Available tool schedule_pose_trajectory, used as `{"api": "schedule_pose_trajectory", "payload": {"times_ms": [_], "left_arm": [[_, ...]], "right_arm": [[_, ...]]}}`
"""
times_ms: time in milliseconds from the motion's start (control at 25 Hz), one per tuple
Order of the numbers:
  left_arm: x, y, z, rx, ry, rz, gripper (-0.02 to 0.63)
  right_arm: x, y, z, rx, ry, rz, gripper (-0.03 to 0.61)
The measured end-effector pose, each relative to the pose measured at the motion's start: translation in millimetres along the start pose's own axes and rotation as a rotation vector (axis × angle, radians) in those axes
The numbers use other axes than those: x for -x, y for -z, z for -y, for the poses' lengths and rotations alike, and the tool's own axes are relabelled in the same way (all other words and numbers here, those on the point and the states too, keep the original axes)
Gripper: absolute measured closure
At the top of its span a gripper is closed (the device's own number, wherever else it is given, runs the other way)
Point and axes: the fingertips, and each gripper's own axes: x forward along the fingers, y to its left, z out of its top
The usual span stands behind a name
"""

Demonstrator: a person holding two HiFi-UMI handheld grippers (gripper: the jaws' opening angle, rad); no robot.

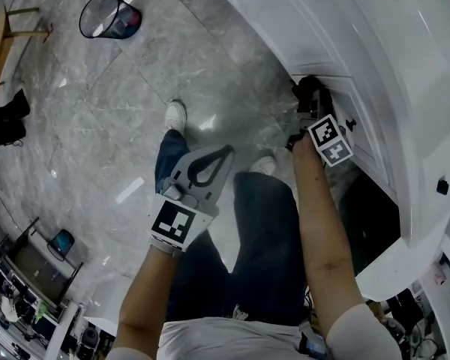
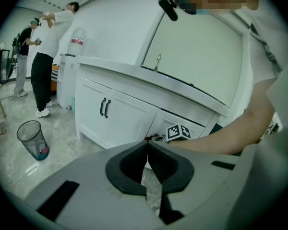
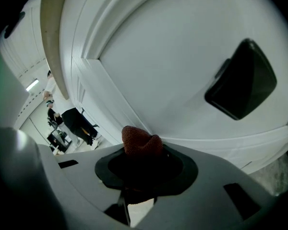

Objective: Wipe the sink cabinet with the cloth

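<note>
The white sink cabinet (image 1: 405,73) runs along the right of the head view. My right gripper (image 1: 309,102) is shut on a dark reddish cloth (image 1: 307,88) and holds it against a drawer front. In the right gripper view the cloth (image 3: 140,142) bulges out between the jaws of the right gripper (image 3: 141,153), touching the white panel (image 3: 173,71) left of a black handle (image 3: 242,80). My left gripper (image 1: 223,154) hangs over the floor, away from the cabinet. Its jaws are shut with nothing in them, and the left gripper (image 2: 146,143) points towards the cabinet (image 2: 120,114).
A mesh waste bin (image 1: 109,15) stands on the marble floor (image 1: 120,103) at far left, also seen as the bin (image 2: 32,139). Cabinet doors have black handles (image 2: 104,108). Two people (image 2: 48,56) stand beyond the cabinet's far end. My own legs and shoes (image 1: 175,115) are below.
</note>
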Motion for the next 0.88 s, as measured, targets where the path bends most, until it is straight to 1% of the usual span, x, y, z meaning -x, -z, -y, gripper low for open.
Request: {"api": "schedule_pose_trajectory", "payload": {"times_ms": [160, 360, 520, 640, 880], "left_arm": [[-3, -1, 6, -0.002, 0.020, -0.004, 0.603], [-10, 2, 18, -0.018, 0.059, -0.024, 0.603], [-17, 3, 32, -0.040, 0.097, -0.041, 0.603], [-21, 4, 40, -0.050, 0.116, -0.048, 0.603], [-28, 6, 58, -0.066, 0.157, -0.062, 0.603]], "right_arm": [[11, 2, 15, -0.036, 0.017, 0.000, 0.466], [33, 7, 60, -0.130, 0.095, 0.003, 0.469], [51, 7, 83, -0.114, 0.076, -0.005, 0.469], [59, 7, 93, -0.144, 0.067, -0.019, 0.469], [82, 6, 123, -0.221, 0.124, 0.001, 0.469]]}}
